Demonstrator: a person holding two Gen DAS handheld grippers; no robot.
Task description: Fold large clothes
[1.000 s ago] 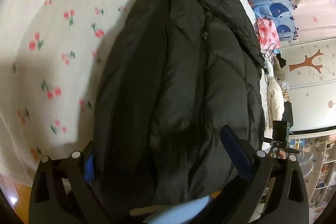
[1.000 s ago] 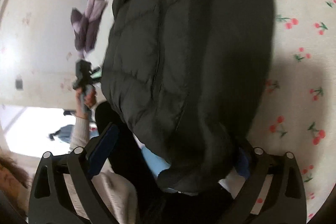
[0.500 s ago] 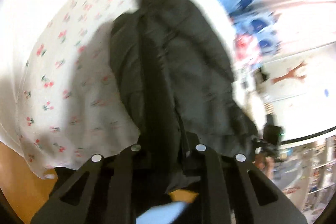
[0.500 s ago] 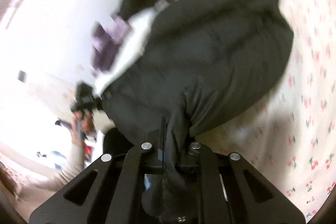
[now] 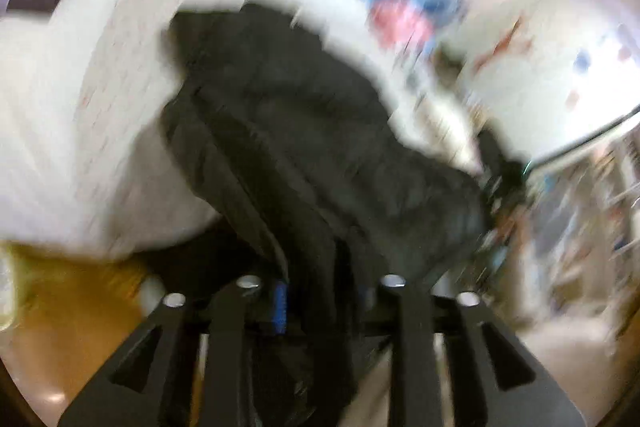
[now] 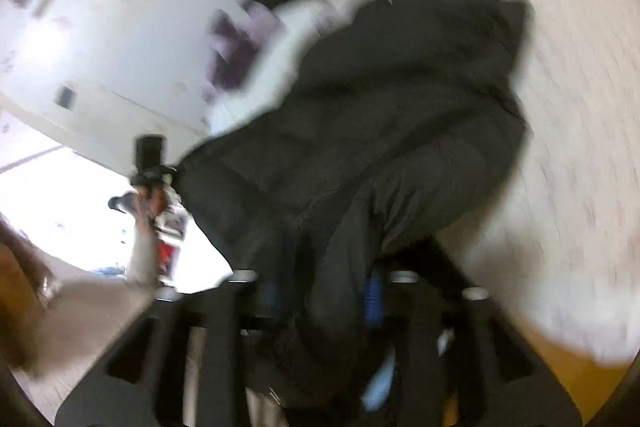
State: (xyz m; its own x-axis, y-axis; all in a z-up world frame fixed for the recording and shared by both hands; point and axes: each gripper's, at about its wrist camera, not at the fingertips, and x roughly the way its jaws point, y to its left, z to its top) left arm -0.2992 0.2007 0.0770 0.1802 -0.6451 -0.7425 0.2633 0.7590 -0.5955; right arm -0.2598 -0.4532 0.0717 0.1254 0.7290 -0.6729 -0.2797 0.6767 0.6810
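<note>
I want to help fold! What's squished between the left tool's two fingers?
The black puffy coat; a bunch of it is pinched in the left tool, seen in the left wrist view.

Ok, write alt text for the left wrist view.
The left claw is clamped on a bunched edge of a black puffer coat, which trails forward onto a white bedsheet. The picture is heavily motion-blurred; orange wooden floor shows at lower left.

black puffer jacket (image 5: 320,131) | quilted, bunched | on white bedsheet (image 5: 80,115)
</note>
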